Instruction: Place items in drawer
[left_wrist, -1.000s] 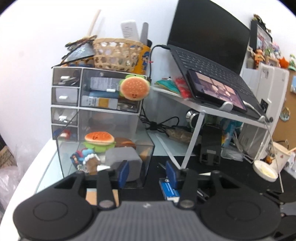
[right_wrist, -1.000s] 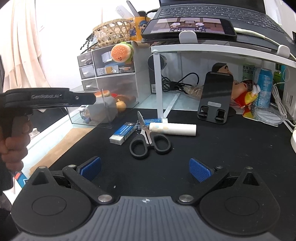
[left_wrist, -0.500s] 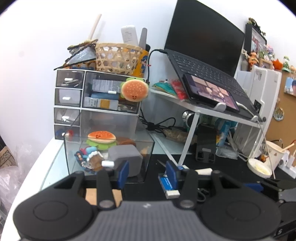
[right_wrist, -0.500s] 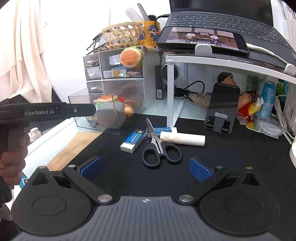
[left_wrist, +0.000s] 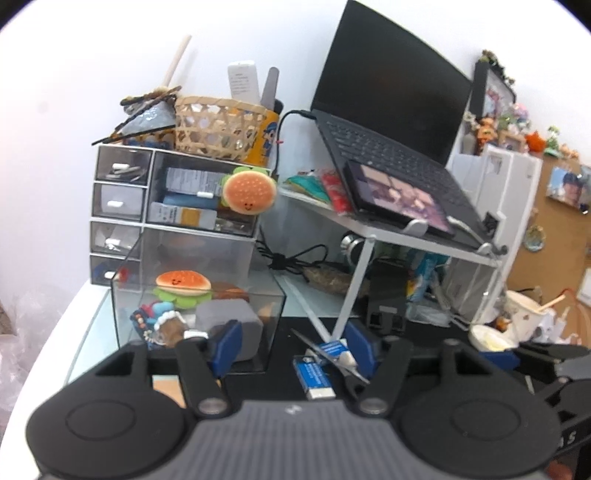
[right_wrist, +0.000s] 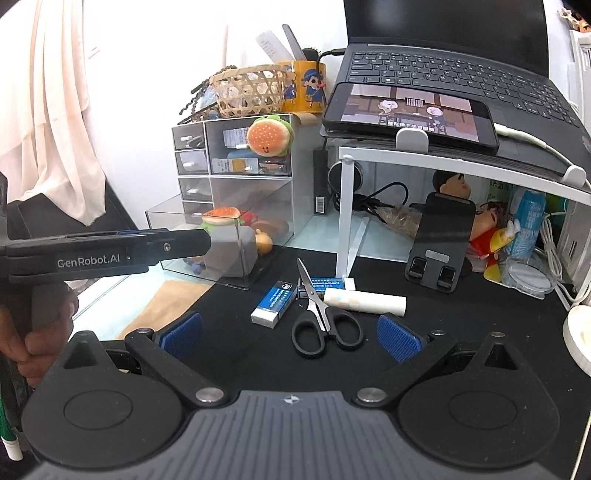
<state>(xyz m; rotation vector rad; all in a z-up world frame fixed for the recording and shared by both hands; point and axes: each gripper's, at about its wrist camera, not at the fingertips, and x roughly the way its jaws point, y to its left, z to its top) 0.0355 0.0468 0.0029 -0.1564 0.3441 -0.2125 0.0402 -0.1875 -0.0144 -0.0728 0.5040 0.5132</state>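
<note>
A clear drawer (right_wrist: 236, 243) stands pulled out of the organiser (right_wrist: 236, 155), holding a burger toy (right_wrist: 221, 216) and a grey block (right_wrist: 236, 254); it also shows in the left wrist view (left_wrist: 199, 306). On the black mat lie black scissors (right_wrist: 321, 325), two blue erasers, the nearer one (right_wrist: 275, 302), and a white tube (right_wrist: 365, 301). My right gripper (right_wrist: 291, 334) is open and empty just in front of the scissors. My left gripper (left_wrist: 295, 349) is open and empty, above the mat between the drawer and an eraser (left_wrist: 314, 376).
A white laptop stand (right_wrist: 443, 162) carries a laptop and a tablet. A black phone holder (right_wrist: 439, 251), figurines and a can sit beneath it. A wicker basket (right_wrist: 251, 90) and a mug top the organiser. A white dish (right_wrist: 576, 339) is at far right.
Both grippers have pulled back and up from the desk. The scissors and erasers now sit closer in front of the right gripper. Nothing was grasped.
</note>
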